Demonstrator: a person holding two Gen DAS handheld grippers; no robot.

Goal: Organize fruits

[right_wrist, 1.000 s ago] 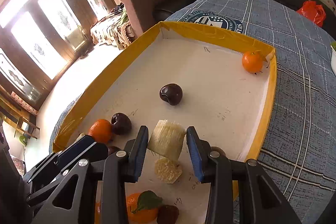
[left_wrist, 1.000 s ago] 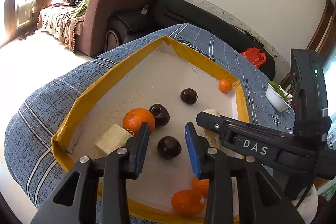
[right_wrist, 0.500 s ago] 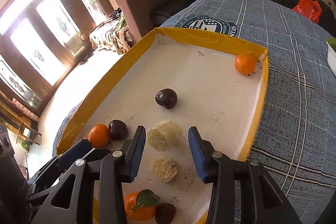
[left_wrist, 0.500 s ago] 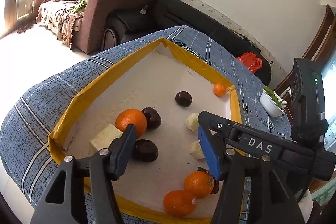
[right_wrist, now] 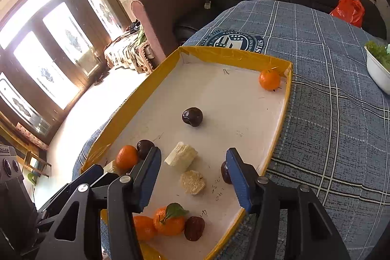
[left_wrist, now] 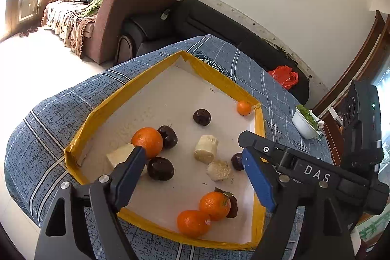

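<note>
A white tray with a yellow rim (left_wrist: pixel 102 111) (right_wrist: pixel 234 57) lies on a blue plaid cloth. It holds several oranges, dark plums and pale cut pieces. An orange (left_wrist: pixel 147 141) and a plum (left_wrist: pixel 160 168) lie near my left gripper (left_wrist: pixel 195 174), which is open and empty above the tray. Two oranges (left_wrist: pixel 214 205) (left_wrist: pixel 192 222) sit at the near rim. My right gripper (right_wrist: pixel 192 177) is open and empty over two pale pieces (right_wrist: pixel 181 157) (right_wrist: pixel 192 182). A lone orange (right_wrist: pixel 269 79) sits in the far corner, a plum (right_wrist: pixel 192 116) mid-tray.
A white bowl of greens (left_wrist: pixel 306 122) (right_wrist: pixel 377 65) stands on the cloth right of the tray. A red bag (right_wrist: pixel 348 9) lies at the table's far edge. Sofas stand behind the table. The right gripper's body (left_wrist: pixel 304 169) crosses the left wrist view.
Both grippers have opened wide and pulled back and up from the tray. The left one has left the plum, and the right one has released the pale piece onto the tray.
</note>
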